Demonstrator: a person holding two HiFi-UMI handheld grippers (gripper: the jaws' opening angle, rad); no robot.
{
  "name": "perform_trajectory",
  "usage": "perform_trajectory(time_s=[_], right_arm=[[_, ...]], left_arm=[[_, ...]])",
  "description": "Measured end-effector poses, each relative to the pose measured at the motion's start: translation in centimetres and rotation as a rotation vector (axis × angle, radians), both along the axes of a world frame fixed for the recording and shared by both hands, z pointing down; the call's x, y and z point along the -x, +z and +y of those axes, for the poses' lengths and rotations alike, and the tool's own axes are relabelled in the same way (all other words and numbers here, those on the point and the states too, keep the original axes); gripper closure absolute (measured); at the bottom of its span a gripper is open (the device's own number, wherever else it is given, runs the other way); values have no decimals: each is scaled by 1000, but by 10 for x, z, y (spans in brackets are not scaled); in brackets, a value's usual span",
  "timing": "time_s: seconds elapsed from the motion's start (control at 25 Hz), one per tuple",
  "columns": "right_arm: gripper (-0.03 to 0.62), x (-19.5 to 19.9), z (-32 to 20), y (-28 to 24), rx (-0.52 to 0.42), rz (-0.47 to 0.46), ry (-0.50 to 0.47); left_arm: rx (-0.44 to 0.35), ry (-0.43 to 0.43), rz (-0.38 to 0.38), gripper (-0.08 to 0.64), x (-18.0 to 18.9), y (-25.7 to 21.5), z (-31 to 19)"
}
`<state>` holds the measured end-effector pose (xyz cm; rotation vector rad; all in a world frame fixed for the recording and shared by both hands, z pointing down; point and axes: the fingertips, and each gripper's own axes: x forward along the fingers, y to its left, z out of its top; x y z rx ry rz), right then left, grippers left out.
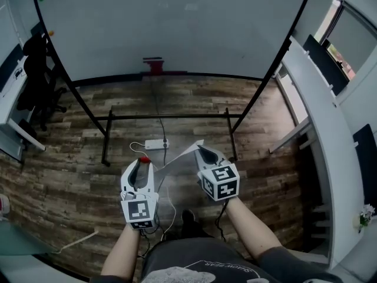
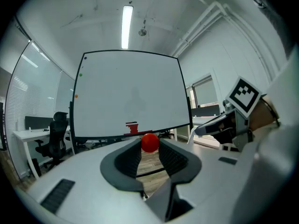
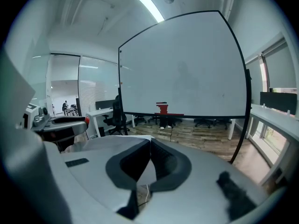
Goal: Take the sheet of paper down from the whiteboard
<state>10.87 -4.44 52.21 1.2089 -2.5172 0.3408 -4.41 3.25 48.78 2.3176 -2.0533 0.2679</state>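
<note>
Sheet of paper (image 1: 178, 156), thin, white, smooth

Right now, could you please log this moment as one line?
left gripper: holds red ball | right gripper: shut on paper | whiteboard: no paper on it

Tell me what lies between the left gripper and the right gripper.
The sheet of paper, pinched in the right gripper, spans the gap toward the left gripper, which grips a red ball. The head view shows it.
</note>
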Motion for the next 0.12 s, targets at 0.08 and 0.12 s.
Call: perform_trajectory(time_s=[0.08, 0.12], right_arm=[[571, 0, 11, -1, -1, 4, 3], [571, 1, 17, -1, -2, 6, 5]], left_arm=[[-2, 8, -3, 437, 0, -2, 10], [-3, 12, -4, 437, 0, -3, 14]])
